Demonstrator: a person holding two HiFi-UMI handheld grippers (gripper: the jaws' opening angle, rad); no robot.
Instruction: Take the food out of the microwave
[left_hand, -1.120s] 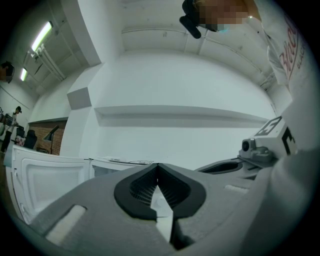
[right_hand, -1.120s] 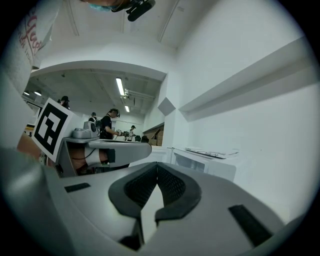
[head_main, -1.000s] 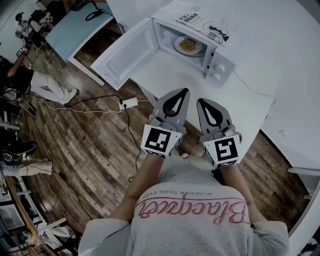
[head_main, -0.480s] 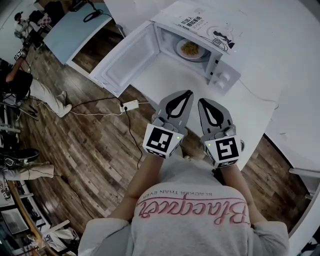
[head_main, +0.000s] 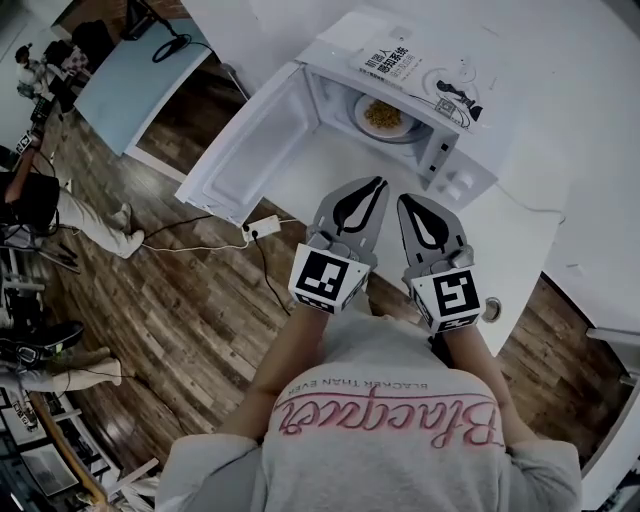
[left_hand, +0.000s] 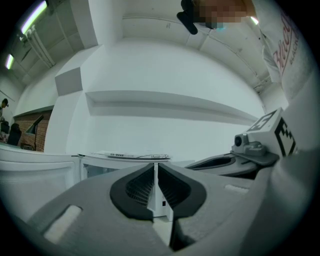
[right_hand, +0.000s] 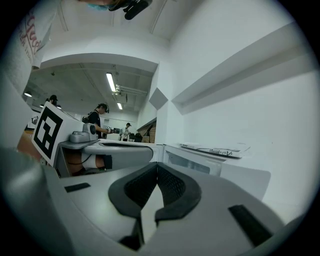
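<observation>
A white microwave stands on the white table with its door swung wide open to the left. Inside, a plate of yellowish food lies on the turntable. My left gripper and right gripper are side by side, level, in front of the opening and short of it, both shut and empty. In the left gripper view the left gripper points at the microwave. In the right gripper view the right gripper has the microwave just beyond it.
A booklet lies on top of the microwave. On the wooden floor below the door lie a white power strip and cables. A blue table and people are at the far left. A small round thing sits at the table's edge.
Both grippers have moved forward together towards the microwave, which now sits closer in the head view. Their jaws stayed shut.
</observation>
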